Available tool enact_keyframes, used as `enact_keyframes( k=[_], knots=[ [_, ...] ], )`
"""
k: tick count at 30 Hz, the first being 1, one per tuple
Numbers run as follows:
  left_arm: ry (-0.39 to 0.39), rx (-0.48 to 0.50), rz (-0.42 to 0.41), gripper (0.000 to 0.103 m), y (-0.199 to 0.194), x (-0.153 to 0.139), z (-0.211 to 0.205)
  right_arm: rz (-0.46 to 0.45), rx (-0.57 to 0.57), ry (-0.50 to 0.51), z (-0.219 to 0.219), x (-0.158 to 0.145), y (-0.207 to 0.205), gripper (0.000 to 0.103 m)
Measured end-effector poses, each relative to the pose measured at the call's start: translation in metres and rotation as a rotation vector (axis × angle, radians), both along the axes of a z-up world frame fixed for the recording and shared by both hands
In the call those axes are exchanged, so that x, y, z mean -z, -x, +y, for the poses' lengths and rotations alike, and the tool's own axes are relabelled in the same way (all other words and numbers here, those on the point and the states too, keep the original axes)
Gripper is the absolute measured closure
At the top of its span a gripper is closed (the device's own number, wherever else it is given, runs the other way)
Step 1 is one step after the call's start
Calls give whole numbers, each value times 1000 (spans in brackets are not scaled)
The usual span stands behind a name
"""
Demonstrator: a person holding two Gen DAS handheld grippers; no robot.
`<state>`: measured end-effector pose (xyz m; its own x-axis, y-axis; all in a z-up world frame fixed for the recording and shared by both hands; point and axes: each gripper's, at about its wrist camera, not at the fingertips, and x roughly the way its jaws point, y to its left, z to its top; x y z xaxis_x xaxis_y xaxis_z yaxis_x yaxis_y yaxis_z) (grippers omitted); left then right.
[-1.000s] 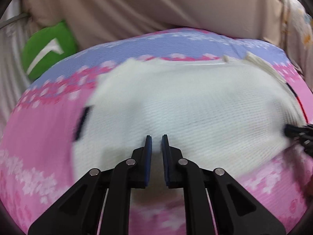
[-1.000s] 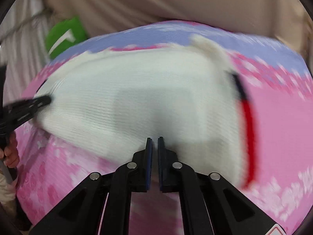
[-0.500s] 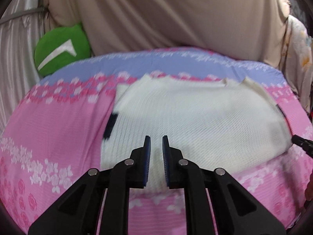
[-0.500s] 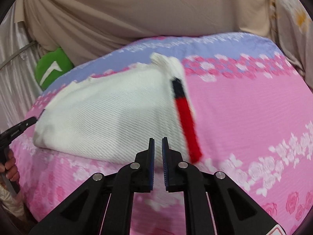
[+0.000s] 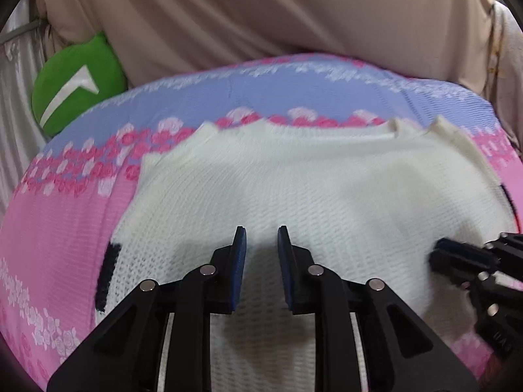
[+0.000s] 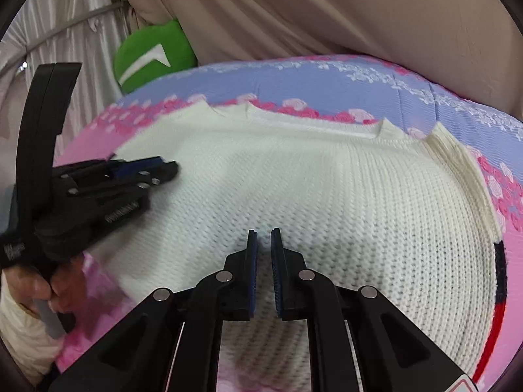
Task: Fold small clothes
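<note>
Left tool [image 5: 261, 238] spread, right tool [image 6: 264, 241] nearly pressed together; I see both empty over the sweater [image 6: 327, 189], lying crosswise.

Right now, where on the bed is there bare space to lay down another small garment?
Free patches: the pink sheet left of the white knit sweater, and the blue band between the sweater's top edge and the beige curtain. Crowded: the bed's middle, under the sweater with the left tool and right tool over it.
</note>
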<state>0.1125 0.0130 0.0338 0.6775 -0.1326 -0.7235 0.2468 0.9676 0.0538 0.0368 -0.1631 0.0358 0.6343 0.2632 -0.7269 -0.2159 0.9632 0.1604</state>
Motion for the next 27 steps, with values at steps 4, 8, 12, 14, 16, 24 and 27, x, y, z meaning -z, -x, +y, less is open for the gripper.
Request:
enact_keyframes(
  k=[4,8,12,14,16,24,27],
  knots=[
    [-7,-25,-15,82,0,4,29,13,93,-26,-54,11,12,99],
    [9,-46,-15,83,1,1,57,27,260,-46,-122,19,33,101],
    [47,-83,-40,82,-3,-20,70,-17,357,-32,-150,0,41,91],
    [54,-103,-70,72,-12,-34,72,-60,382,1,-152,-15,33,75],
    [70,-112,-86,49,-27,-44,70,-97,391,4,-153,-27,20,61],
    [112,-95,90,48,-108,-19,50,-3,362,-24,-152,-11,-65,57],
    [102,-85,128,95,-116,-4,46,40,343,33,-143,5,-85,87]
  ],
)
